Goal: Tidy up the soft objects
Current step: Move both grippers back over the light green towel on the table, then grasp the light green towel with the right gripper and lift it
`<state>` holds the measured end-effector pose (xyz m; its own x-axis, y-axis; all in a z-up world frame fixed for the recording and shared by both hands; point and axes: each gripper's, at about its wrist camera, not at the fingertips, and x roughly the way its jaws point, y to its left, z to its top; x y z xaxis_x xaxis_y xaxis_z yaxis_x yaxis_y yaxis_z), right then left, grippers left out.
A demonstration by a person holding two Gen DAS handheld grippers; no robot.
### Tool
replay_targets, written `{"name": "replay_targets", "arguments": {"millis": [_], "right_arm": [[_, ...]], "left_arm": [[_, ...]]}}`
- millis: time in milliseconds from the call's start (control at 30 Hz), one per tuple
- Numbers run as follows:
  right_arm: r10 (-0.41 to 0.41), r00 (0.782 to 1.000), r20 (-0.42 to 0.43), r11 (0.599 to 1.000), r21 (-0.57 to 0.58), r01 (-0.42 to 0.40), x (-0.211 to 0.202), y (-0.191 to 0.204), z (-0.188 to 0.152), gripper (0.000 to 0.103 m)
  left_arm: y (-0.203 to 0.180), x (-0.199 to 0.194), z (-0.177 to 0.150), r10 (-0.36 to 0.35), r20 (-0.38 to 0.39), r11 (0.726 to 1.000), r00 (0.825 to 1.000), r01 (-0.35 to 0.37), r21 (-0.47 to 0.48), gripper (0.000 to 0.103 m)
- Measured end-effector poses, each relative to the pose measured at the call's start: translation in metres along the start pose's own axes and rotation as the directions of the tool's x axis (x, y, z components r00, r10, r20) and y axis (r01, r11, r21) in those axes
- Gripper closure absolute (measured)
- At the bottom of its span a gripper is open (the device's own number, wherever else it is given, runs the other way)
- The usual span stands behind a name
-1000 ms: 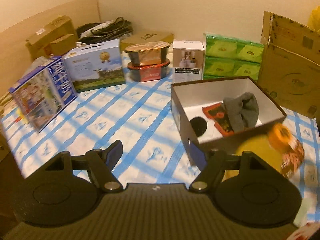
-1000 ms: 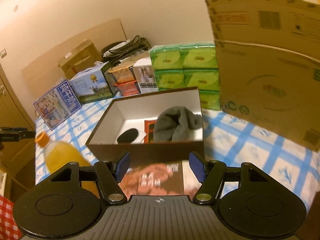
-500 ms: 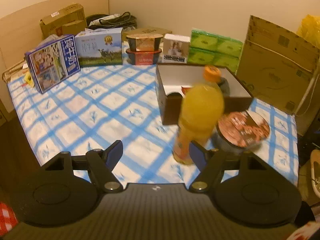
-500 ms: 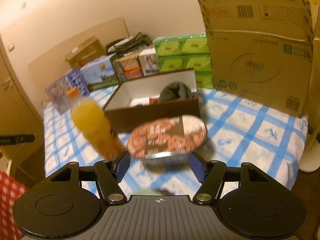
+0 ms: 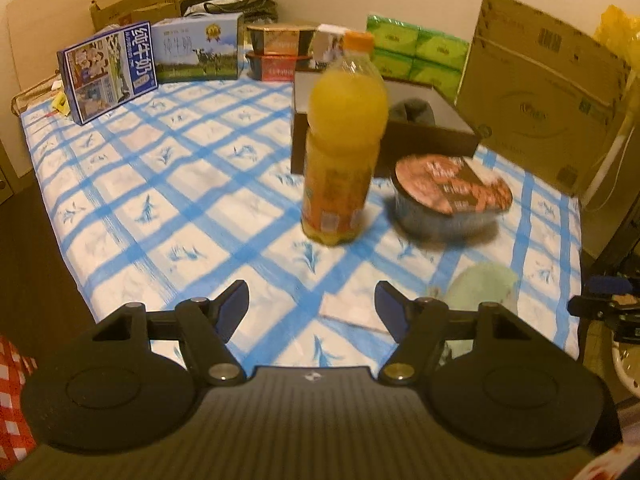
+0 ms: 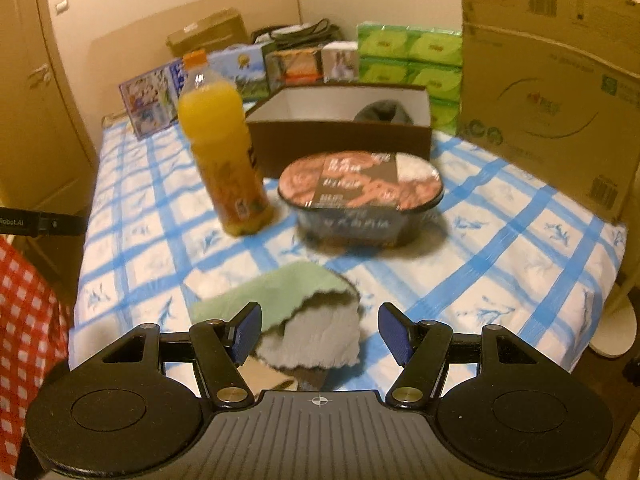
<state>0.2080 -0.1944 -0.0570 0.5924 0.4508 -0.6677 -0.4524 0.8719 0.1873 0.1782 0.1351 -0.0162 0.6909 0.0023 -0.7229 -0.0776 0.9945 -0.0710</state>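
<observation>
While both grippers — left gripper [image 5: 312,310] and right gripper [image 6: 320,330] — are held wide, a green cloth [image 6: 280,290] is seen near the right one, on the tabletop [image 6: 500,280].

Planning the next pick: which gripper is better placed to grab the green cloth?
Right. The right gripper is open with the green cloth lying just ahead between its fingers; for the left gripper, the cloth sits off to its right.

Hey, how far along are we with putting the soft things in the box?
Done: a gray sock already lies in the brown box. In hand: nothing; the right gripper is open just in front of the green cloth, and the left gripper is open too. Left: grasp that cloth and box it.
</observation>
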Motion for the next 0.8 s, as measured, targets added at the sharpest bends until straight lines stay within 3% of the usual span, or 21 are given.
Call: {"name": "replay_targets", "arguments": {"millis": [267,800], "right_arm": [[-0.005,0.999,-0.031,1.000,0.029,0.005,0.023,-0.011,-0.003,0.038],[0.039,0.988,-0.147,0.990,0.138,-0.018,0.045,-0.029,-0.031,0.039]], "left_arm": [[-0.016,0.022,-0.013,0.028,-0.041,0.999,0.999,-0.026,0.038,0.036],[-0.031,0.051,-0.028,-0.001,-0.126,0.998,0.992,0.009,0.060,0.036]]}}
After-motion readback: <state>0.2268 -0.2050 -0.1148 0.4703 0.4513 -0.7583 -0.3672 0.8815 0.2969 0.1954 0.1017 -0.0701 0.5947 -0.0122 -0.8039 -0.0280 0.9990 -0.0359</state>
